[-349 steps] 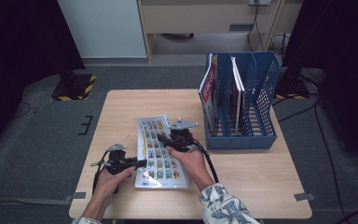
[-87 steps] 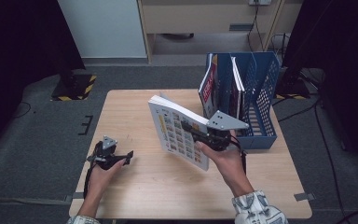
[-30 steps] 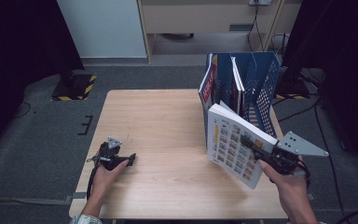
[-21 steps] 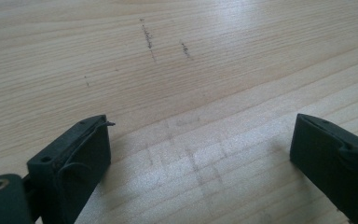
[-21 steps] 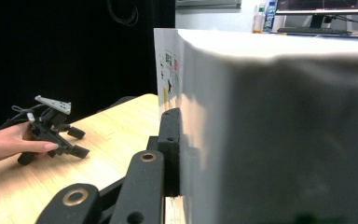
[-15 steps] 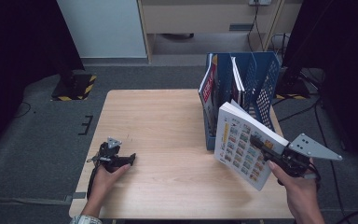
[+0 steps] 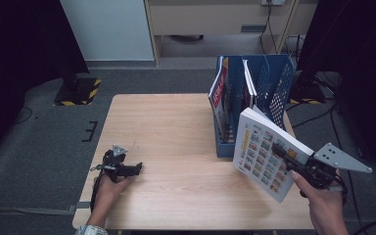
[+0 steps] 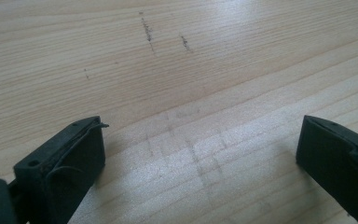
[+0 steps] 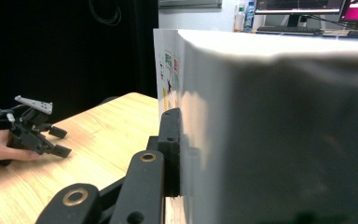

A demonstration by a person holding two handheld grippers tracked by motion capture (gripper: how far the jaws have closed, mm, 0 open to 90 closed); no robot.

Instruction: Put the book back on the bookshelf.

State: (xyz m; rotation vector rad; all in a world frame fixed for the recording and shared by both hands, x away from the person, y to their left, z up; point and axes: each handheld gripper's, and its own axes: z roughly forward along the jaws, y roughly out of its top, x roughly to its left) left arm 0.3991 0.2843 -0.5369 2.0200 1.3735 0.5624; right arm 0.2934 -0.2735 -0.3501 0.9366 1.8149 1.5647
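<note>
Above the right front part of the counter [image 7: 176,122], the right tool [image 7: 293,157] holds a thick book [image 7: 264,154] in the air, its jaws clamped on the book's lower right portion. The book stands nearly upright and tilted, with its colourful cover of small pictures facing the person and its white page block on top. Its upper corner is just in front of the blue file rack [image 7: 274,93], near the rack's right compartment; whether the two touch cannot be told. In the right gripper view one black jaw presses flat against the cover of the book [image 9: 279,126], and the pale page edge rises close to the camera.

The blue file rack stands at the right rear of the counter and already carries upright volumes: one with a red and white cover [image 7: 219,95] in the leftmost slot, and another thin white one [image 7: 248,83] further right.

Far off on the left front of the counter, the left tool [image 7: 127,169] rests low on the wood in the person's hand. The left gripper view shows its jaws spread wide apart over bare wood grain, with nothing between them.
</note>
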